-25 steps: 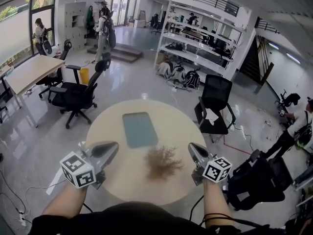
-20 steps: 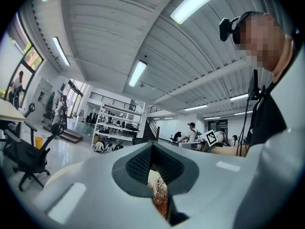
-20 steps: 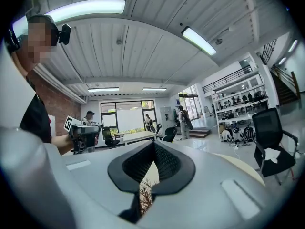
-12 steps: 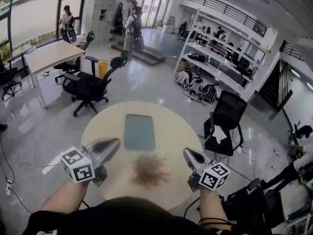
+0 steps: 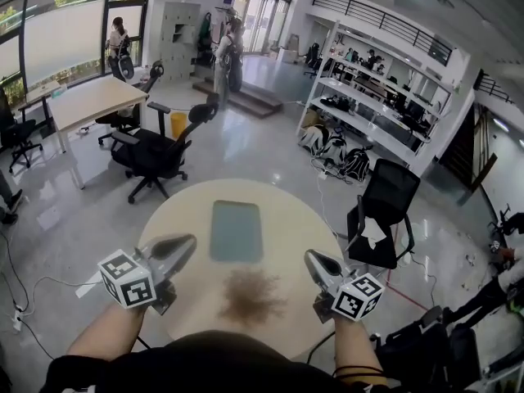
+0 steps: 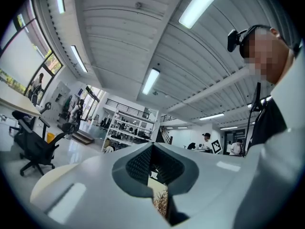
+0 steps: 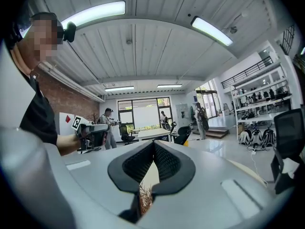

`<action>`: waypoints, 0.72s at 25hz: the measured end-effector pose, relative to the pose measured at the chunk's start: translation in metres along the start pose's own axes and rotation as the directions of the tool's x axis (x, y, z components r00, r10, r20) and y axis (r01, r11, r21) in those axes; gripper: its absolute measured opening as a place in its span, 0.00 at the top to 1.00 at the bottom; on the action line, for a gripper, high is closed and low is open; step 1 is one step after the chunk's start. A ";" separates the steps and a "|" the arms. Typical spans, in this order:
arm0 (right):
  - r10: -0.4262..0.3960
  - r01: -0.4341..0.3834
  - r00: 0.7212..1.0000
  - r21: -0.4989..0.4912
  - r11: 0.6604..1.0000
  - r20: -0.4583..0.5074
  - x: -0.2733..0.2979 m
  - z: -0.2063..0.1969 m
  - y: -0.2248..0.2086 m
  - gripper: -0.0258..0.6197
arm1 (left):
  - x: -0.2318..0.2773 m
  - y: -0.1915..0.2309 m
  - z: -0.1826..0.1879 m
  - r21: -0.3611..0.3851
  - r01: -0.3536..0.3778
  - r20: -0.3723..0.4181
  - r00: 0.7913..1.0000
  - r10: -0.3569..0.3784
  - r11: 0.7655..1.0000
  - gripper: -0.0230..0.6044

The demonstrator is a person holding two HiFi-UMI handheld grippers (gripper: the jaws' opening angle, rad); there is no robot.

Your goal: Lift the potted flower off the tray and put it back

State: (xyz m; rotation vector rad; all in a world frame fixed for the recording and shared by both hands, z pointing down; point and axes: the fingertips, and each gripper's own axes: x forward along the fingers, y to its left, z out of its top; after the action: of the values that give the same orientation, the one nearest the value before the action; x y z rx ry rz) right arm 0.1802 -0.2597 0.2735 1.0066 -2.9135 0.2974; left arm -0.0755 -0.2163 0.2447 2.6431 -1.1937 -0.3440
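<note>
A dry brown potted flower [image 5: 250, 295] stands on the round beige table [image 5: 288, 219] near its front edge; its twigs hide the pot. The flat teal tray [image 5: 236, 230] lies bare at the table's middle, just beyond the plant. My left gripper [image 5: 187, 242] hovers to the plant's left, jaws shut with nothing between them. My right gripper [image 5: 309, 256] hovers to the plant's right, also shut and holding nothing. In the left gripper view the left gripper [image 6: 152, 146] shows closed jaws with flower twigs [image 6: 162, 202] below. The right gripper [image 7: 153, 143] likewise shows twigs [image 7: 144, 194] beneath.
A black office chair [image 5: 155, 150] stands left of the table and another [image 5: 385, 211] to its right. Behind are a desk [image 5: 86, 101], white shelving [image 5: 368, 80] and people by the entrance [image 5: 229, 47]. Dark bags [image 5: 426, 350] sit on the floor at the right.
The head view has swung, so the table and flower now sit more centred. Both grippers drifted a little and stayed shut. Tray and flower kept their places on the table.
</note>
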 end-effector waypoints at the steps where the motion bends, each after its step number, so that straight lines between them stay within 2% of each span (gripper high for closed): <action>1: -0.001 0.001 1.000 -0.002 1.000 0.002 0.002 0.000 0.000 0.94 | 0.000 0.002 0.002 -0.005 -0.004 0.009 1.000 0.004 1.000 0.97; 5: -0.005 0.005 1.000 -0.010 1.000 0.006 0.005 0.001 0.000 0.94 | -0.002 0.005 0.009 -0.015 -0.014 0.025 1.000 0.015 1.000 0.97; 18: -0.036 0.035 0.999 -0.010 0.999 -0.010 0.007 0.001 0.006 0.94 | -0.008 0.009 0.005 0.003 0.017 0.001 1.000 -0.017 1.000 0.97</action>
State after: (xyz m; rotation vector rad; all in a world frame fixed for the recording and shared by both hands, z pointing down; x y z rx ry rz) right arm 0.1714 -0.2590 0.2726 1.0510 -2.8815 0.2858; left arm -0.0888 -0.2165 0.2438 2.6572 -1.1730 -0.3472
